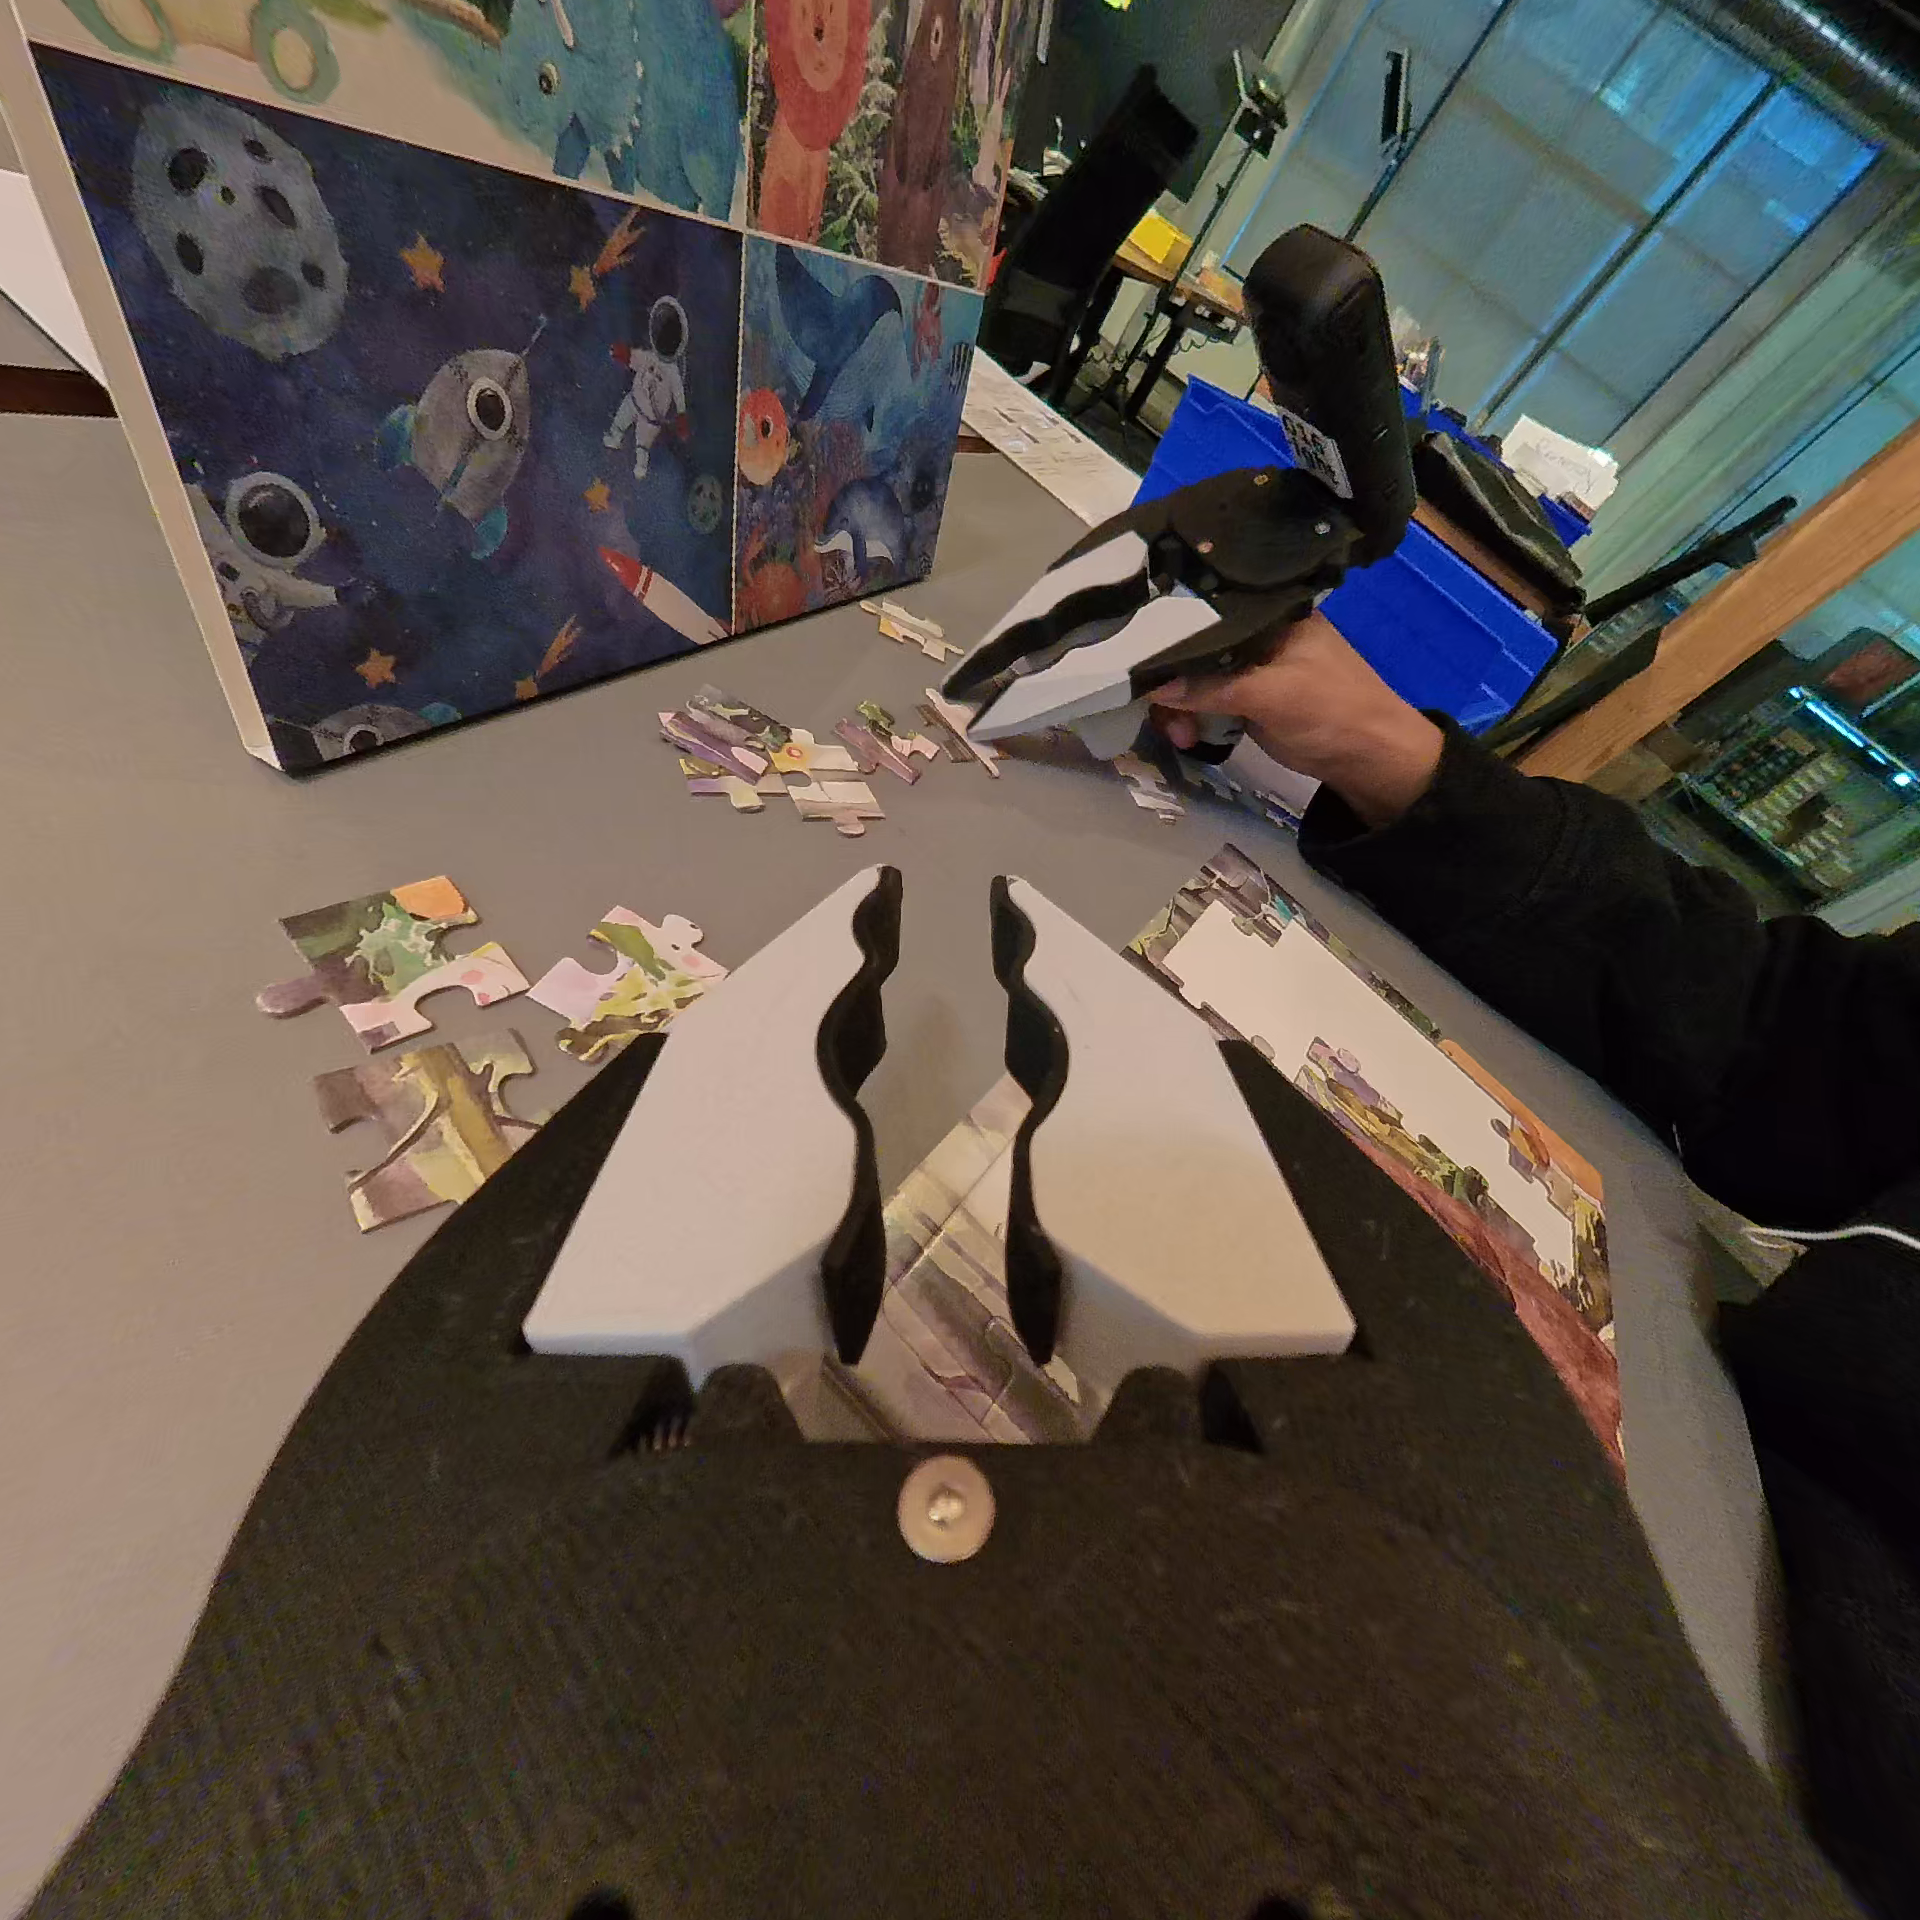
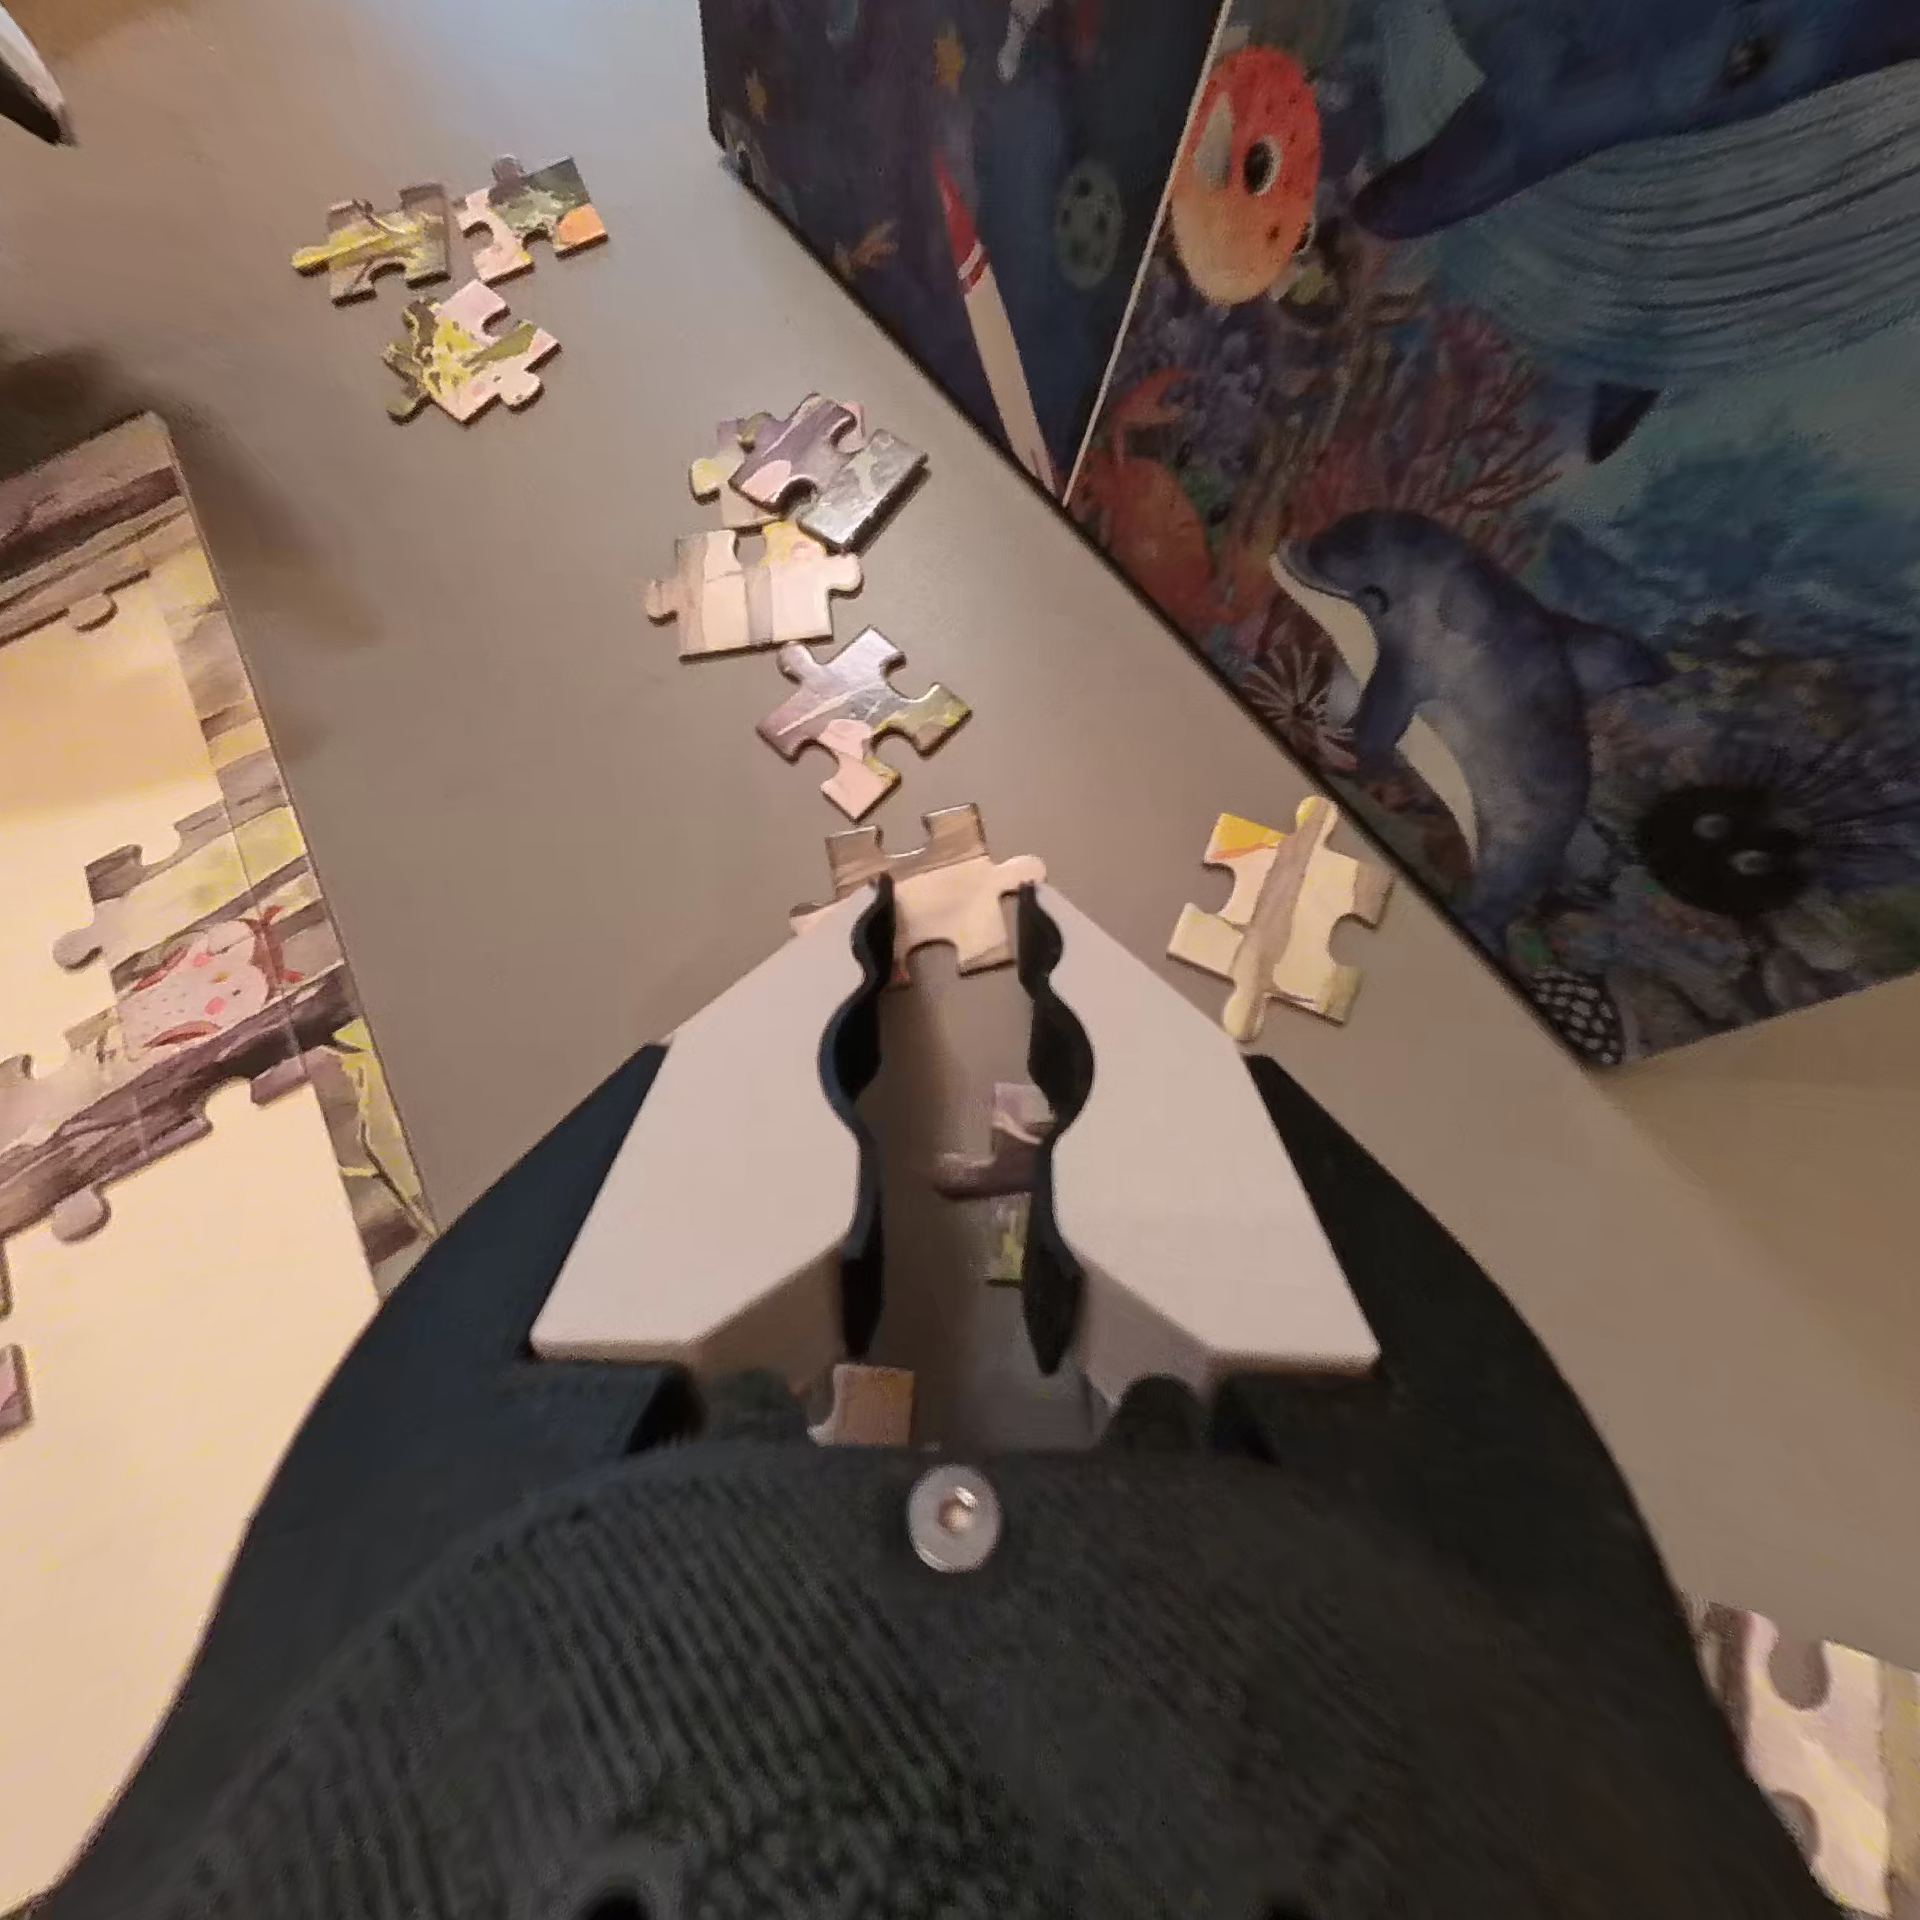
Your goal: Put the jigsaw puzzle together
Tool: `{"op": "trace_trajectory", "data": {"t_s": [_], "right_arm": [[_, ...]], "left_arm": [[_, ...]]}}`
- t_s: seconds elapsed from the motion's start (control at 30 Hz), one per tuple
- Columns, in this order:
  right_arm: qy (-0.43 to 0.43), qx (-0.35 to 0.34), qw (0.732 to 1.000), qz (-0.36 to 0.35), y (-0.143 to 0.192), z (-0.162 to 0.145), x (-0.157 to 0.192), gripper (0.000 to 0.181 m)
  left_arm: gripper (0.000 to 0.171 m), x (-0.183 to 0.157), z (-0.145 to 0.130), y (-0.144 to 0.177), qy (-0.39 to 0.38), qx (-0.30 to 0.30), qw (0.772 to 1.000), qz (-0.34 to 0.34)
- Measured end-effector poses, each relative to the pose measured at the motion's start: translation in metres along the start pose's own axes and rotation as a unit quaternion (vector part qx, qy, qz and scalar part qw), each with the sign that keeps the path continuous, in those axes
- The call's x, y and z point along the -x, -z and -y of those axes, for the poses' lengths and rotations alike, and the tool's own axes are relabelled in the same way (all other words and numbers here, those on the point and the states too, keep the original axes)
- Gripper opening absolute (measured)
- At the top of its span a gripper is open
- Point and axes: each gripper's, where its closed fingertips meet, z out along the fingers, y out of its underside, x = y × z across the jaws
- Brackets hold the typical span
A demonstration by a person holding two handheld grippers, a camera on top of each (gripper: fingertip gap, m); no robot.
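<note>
A partly built jigsaw (image 1: 1382, 1127) lies on the grey table at the right, with its border laid and a pale bare middle; in the right wrist view it (image 2: 260, 790) is at the left. My left gripper (image 1: 945, 886) is open and empty, hovering over the jigsaw's near-left corner. My right gripper (image 2: 956, 894) has its fingertips against both sides of a pale loose piece (image 2: 961, 914), which overlaps a grey piece (image 2: 904, 842). The right gripper also shows in the left wrist view (image 1: 964, 710), low over the table. Loose pieces (image 2: 862, 717) lie ahead of it.
A tall puzzle box (image 1: 468, 416) with space and sea pictures stands at the back, close right of the right gripper (image 2: 1455, 520). More loose pieces lie left of my left gripper (image 1: 395, 956) and in a cluster (image 1: 769, 758). A hand in a dark sleeve (image 1: 1299, 707) holds the right gripper. Blue bins (image 1: 1434, 603) stand beyond the table. My right fingertips sit around 20 cm from my left ones.
</note>
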Motion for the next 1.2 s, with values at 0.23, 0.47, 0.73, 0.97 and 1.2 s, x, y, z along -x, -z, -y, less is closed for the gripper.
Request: {"op": "trace_trajectory", "data": {"t_s": [0.23, 0.47, 0.73, 0.97, 1.2], "right_arm": [[0.010, -0.003, 1.000, 0.016, 0.003, 0.000, 0.008, 0.025], [0.022, -0.028, 0.999, 0.036, 0.011, 0.008, 0.011, 0.033], [0.056, 0.008, 0.998, 0.028, 0.004, -0.006, 0.009, 0.045], [0.067, 0.012, 0.997, 0.025, 0.005, -0.007, 0.009, 0.028], [0.074, 0.016, 0.997, 0.030, 0.006, -0.008, 0.011, 0.028]], "left_arm": [[0.015, 0.000, -0.001, -0.001, 0.000, 0.002, 1.000, -0.001], [0.015, -0.002, 0.000, -0.001, -0.002, 0.003, 1.000, -0.004], [0.015, -0.005, -0.004, -0.003, -0.005, 0.011, 1.000, -0.008], [0.015, -0.004, -0.003, -0.003, -0.001, 0.010, 1.000, -0.010], [0.015, -0.004, -0.003, -0.003, -0.003, 0.010, 1.000, -0.010]]}}
